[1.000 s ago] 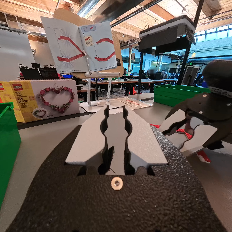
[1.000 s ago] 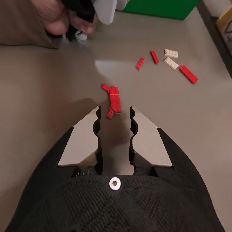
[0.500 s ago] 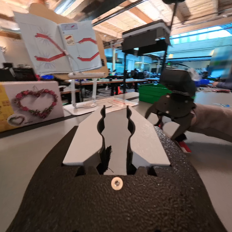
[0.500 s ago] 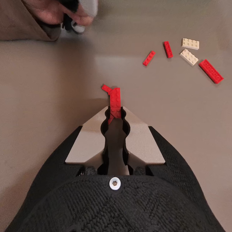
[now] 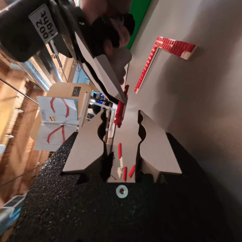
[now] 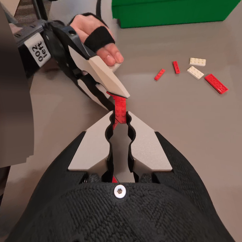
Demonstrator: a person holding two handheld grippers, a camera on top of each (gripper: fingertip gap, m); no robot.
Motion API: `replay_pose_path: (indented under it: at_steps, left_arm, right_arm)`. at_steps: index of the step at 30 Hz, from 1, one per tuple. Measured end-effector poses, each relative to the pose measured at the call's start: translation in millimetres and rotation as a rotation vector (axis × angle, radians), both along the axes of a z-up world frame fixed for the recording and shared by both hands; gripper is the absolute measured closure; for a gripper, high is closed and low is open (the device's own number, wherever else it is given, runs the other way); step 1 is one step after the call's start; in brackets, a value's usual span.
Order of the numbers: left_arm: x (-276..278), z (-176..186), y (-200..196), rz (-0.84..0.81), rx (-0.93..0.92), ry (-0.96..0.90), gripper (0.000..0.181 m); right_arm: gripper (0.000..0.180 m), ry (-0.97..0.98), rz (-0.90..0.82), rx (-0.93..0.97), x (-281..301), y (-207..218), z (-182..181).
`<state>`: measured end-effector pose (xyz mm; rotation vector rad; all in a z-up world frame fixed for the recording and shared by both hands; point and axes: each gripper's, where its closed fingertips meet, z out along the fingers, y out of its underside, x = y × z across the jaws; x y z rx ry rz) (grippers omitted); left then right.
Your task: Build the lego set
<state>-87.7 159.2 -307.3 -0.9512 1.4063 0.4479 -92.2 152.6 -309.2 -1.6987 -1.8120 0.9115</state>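
A small red plate assembly [image 6: 120, 106] is pinched at its near end by my right gripper [image 6: 119, 114], which is shut on it. My left gripper [image 5: 121, 112] is open and rolled onto its side. Its fingertips straddle the far end of the same assembly [image 5: 119, 113]. In the right wrist view one left finger [image 6: 108, 77] lies over the assembly's far tip. In the left wrist view the right gripper's fingers [image 5: 108, 81] come in from the upper left. A red L-shaped build [image 5: 163, 44] lies on the table beyond.
Loose plates lie to the right on the grey table: two small red ones [image 6: 159, 74], two white ones [image 6: 195, 72] and a longer red one [image 6: 216, 83]. A green bin [image 6: 170, 13] stands behind them. An open instruction booklet [image 5: 57, 117] sits on a stand.
My right gripper closed on the red assembly and holds it. My left gripper rolled sideways and swung in from the side to the assembly's far end, opening wider.
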Motion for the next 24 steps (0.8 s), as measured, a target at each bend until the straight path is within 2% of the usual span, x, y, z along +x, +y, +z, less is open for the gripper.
replay_pose_path:
  at_steps: [3, 11, 24]
  left_arm:
    - [6, 6, -7, -0.028, 0.054, -0.004, 0.153]
    - [14, 1, -11, -0.041, 0.079, 0.043, 0.170]
    - [10, -7, -1, 0.029, 0.108, 0.126, 0.171]
  right_arm:
    - [0.165, -0.015, 0.039, -0.013, 4, -8, 0]
    - [0.165, -0.028, 0.070, -0.010, 8, -12, 0]
    - [0.158, -0.014, 0.025, 0.029, 6, -2, 0]
